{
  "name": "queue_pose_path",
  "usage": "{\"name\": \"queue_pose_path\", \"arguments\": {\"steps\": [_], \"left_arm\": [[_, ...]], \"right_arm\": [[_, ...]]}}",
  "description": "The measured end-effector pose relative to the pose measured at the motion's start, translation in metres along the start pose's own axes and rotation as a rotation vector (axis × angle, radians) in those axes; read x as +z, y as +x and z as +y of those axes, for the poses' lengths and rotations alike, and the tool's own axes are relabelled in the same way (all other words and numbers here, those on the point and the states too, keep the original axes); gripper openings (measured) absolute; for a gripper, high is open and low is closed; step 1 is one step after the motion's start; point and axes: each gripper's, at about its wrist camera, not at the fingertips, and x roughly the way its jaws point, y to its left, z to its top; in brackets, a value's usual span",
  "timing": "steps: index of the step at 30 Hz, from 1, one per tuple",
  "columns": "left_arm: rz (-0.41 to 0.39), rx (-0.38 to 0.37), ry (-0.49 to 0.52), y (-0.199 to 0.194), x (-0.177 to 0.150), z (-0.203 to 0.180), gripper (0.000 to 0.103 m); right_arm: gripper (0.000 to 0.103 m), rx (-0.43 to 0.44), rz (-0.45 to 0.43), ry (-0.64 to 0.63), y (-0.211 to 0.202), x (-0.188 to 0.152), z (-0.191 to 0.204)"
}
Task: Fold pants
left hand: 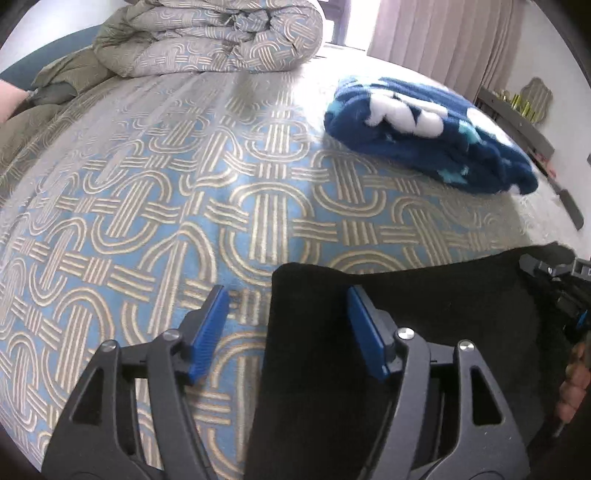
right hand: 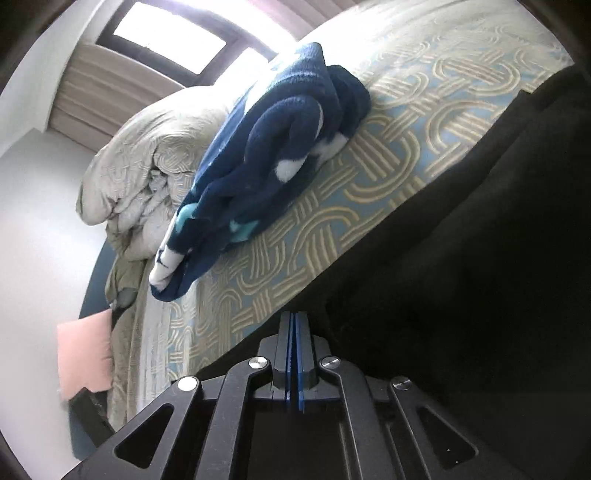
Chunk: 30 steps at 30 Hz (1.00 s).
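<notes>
**Black pants on patterned bed, left jaws apart, right jaws together**

Left wrist view only: left gripper [left hand: 286, 314] with both blue pads spread wide, nothing pressed between them; right-side pad over the black pants [left hand: 424, 314], left-side pad over bare bedspread [left hand: 147, 184]. Corner and straight left edge of the pants falling between the two pads, no pinch visible. Also only here: part of the right gripper [left hand: 569, 288] at the far right edge, fingers of a hand [left hand: 574, 384] beneath it, and a dark rail with small gold items along the wall.

Right wrist view only: right gripper [right hand: 295, 321] with blue pads pressed flat together, no cloth seen between them, tips at the near edge of the pants [right hand: 480, 277]. Also only here: window [right hand: 170, 33] and pink pillow [right hand: 86, 354] off the bed's side.

Both views: rolled blue fleece blanket [left hand: 424, 133], well apart from the pants, and bunched duvet [left hand: 214, 33] at the far end.

Count: one pants, two grippers, one blue blanket, one duvet, one pink pillow, one hand partly seen.

Pants lying flat on the bedspread at the near edge of the bed, under the grippers. Waist versus hem end not tellable; full length out of frame, so long axis unclear. Top edge in left view running roughly left-right; in the right view, edge running diagonally, lower left to upper right.
</notes>
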Motion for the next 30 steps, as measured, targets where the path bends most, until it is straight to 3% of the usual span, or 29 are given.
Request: {"name": "queue_pose_path", "arguments": {"steps": [3, 7, 11, 14, 16, 18, 20, 25, 28, 30], "left_arm": [[-0.031, 0.003, -0.022, -0.023, 0.0, 0.007, 0.068], [-0.088, -0.018, -0.016, -0.055, -0.012, 0.006, 0.068], [-0.094, 0.0, 0.025, -0.068, -0.041, -0.005, 0.068], [-0.041, 0.03, 0.033, -0.059, -0.057, -0.006, 0.068], [0.01, 0.059, 0.023, -0.052, -0.06, -0.002, 0.068], [0.035, 0.065, 0.005, -0.055, -0.06, -0.001, 0.064], [0.021, 0.036, 0.01, -0.074, -0.063, -0.011, 0.063], [-0.049, -0.045, 0.157, -0.127, -0.074, -0.074, 0.066], [-0.06, -0.14, 0.205, -0.149, -0.083, -0.117, 0.073], [-0.069, -0.206, 0.276, -0.159, -0.091, -0.156, 0.075]], "right_arm": [[0.007, 0.066, 0.007, 0.072, -0.022, 0.004, -0.005], [0.017, 0.115, -0.088, 0.111, -0.078, 0.0, -0.009], [0.018, 0.107, -0.008, 0.019, -0.09, -0.029, 0.007], [0.018, 0.034, 0.049, -0.063, -0.084, -0.056, 0.007], [0.018, 0.004, 0.075, -0.029, -0.083, -0.064, -0.009], [0.012, 0.048, 0.074, 0.031, -0.085, -0.066, -0.027], [0.015, 0.074, 0.089, 0.087, -0.091, -0.065, -0.035], [0.02, 0.111, 0.037, 0.106, -0.143, -0.059, -0.037], [0.032, 0.127, 0.003, 0.151, -0.179, -0.059, -0.054], [0.051, 0.132, -0.03, 0.187, -0.206, -0.059, -0.073]]}}
